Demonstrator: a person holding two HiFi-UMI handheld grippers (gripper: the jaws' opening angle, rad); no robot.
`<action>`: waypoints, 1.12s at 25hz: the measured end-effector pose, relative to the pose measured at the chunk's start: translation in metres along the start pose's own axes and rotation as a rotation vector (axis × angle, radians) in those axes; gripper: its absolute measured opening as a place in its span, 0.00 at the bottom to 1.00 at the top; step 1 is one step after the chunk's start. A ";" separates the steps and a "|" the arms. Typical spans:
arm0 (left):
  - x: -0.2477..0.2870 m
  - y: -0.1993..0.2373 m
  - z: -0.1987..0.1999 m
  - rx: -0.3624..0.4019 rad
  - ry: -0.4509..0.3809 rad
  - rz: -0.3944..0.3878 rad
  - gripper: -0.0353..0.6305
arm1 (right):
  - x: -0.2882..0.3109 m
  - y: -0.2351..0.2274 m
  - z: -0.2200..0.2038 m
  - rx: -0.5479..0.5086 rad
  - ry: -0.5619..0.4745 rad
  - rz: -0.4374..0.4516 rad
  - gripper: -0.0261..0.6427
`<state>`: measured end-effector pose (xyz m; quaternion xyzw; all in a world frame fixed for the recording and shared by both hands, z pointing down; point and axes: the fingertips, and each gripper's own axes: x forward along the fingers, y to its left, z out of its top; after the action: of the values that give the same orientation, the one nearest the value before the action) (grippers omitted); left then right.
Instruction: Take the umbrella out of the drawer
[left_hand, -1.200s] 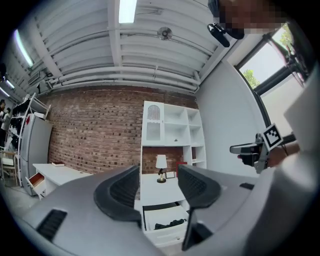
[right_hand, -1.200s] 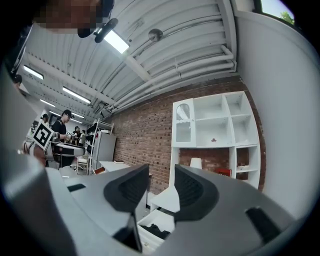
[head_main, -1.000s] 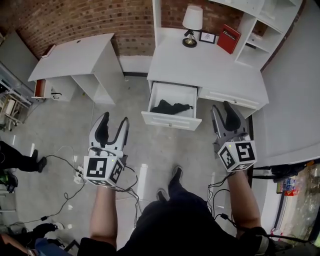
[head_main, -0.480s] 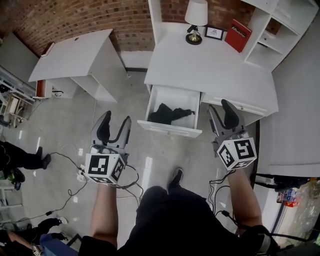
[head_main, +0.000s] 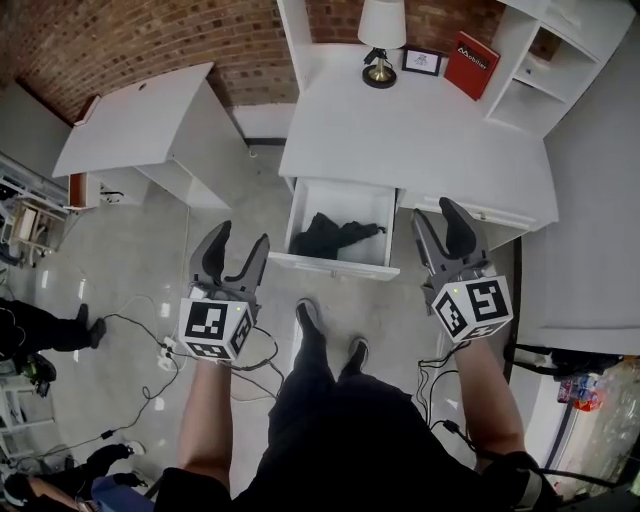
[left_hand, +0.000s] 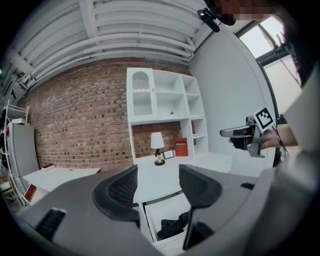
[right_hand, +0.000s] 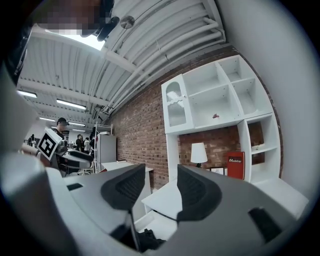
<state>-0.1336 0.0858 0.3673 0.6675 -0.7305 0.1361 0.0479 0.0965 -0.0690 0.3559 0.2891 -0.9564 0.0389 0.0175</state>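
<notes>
1. Tongs are both empty: left tongs (head_main: 242, 236) gape open, and right tongs (head_main: 437, 212) have just opened wider.
2. The black umbrella (head_main: 330, 235) lies in the open drawer (head_main: 335, 268), ahead of both.
3. One should reach in low and pinch its middle.
4. The red book (head_main: 477, 62) seems to say "Mobilier".

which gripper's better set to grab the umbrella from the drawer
Probably left: left gripper is open, empty, and the umbrella in the open drawer shows just below its jaws. Right gripper, jaws just opening, empty, points beside it.
</notes>
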 end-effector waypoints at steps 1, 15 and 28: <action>0.007 -0.001 -0.006 0.014 0.015 -0.018 0.41 | 0.002 -0.002 -0.001 -0.002 0.001 -0.007 0.34; 0.132 0.001 -0.117 0.179 0.252 -0.375 0.44 | 0.040 -0.045 -0.005 -0.019 0.062 -0.209 0.33; 0.197 -0.005 -0.214 0.273 0.445 -0.699 0.44 | 0.084 -0.048 -0.033 0.005 0.146 -0.374 0.33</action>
<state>-0.1730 -0.0477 0.6228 0.8292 -0.4081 0.3474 0.1586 0.0535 -0.1521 0.3965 0.4581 -0.8821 0.0583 0.0929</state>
